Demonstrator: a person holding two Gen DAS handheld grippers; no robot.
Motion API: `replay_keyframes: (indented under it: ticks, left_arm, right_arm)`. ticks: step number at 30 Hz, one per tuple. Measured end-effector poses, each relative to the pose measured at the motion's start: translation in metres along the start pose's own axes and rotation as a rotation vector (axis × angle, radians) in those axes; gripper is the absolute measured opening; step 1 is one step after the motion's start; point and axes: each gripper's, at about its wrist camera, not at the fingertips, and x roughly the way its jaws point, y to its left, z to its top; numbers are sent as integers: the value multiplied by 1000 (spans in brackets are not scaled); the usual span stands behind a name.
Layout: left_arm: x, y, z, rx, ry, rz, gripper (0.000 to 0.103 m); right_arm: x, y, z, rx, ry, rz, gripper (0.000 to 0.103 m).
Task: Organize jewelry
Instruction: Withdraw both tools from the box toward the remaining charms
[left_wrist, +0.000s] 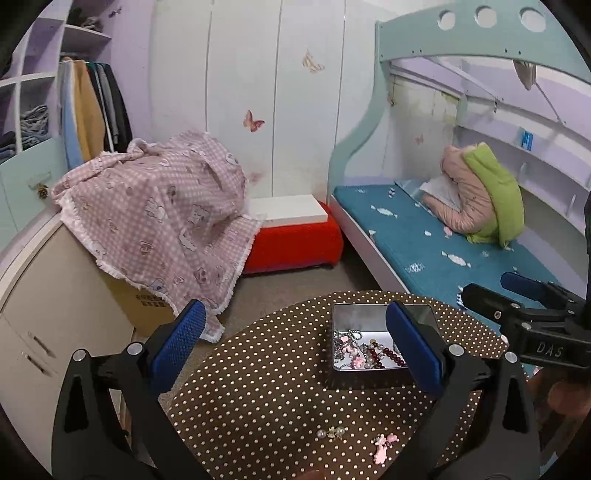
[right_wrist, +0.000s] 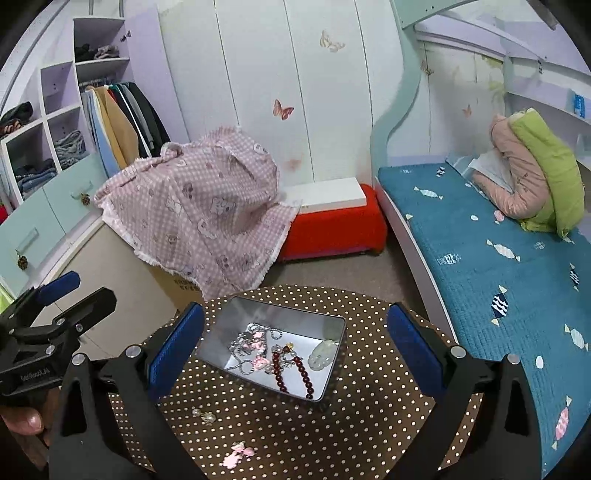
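A metal tin (left_wrist: 369, 378) (right_wrist: 255, 301) sits on a brown polka-dot table (left_wrist: 258, 369) (right_wrist: 369, 406). It holds silver chains, pink charms, a dark red bead bracelet (right_wrist: 295, 373) and a pale jade pendant (right_wrist: 323, 352). On the cloth in front of the tin lie pearl earrings (left_wrist: 331, 432) (right_wrist: 205, 416) and a pink charm (left_wrist: 382, 447) (right_wrist: 238, 453). My left gripper (left_wrist: 295, 343) is open and empty above the table, near the tin. My right gripper (right_wrist: 295, 347) is open and empty over the tin; it also shows at the right of the left wrist view (left_wrist: 517, 306).
A blue bed (right_wrist: 498, 258) with a pink and green bundle runs along the right. A red stool (right_wrist: 332, 225) with a white box stands behind the table. A pink checked cloth (right_wrist: 199, 206) covers a cardboard box at the left, beside a cabinet and wardrobe.
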Motion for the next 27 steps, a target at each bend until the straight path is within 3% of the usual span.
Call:
replay_keyframes:
  ticks: [27]
  left_arm:
    - [-107,21,-22,-35,-130,40,98]
  right_arm:
    - [-107,38,-20,-39,-183,9,95]
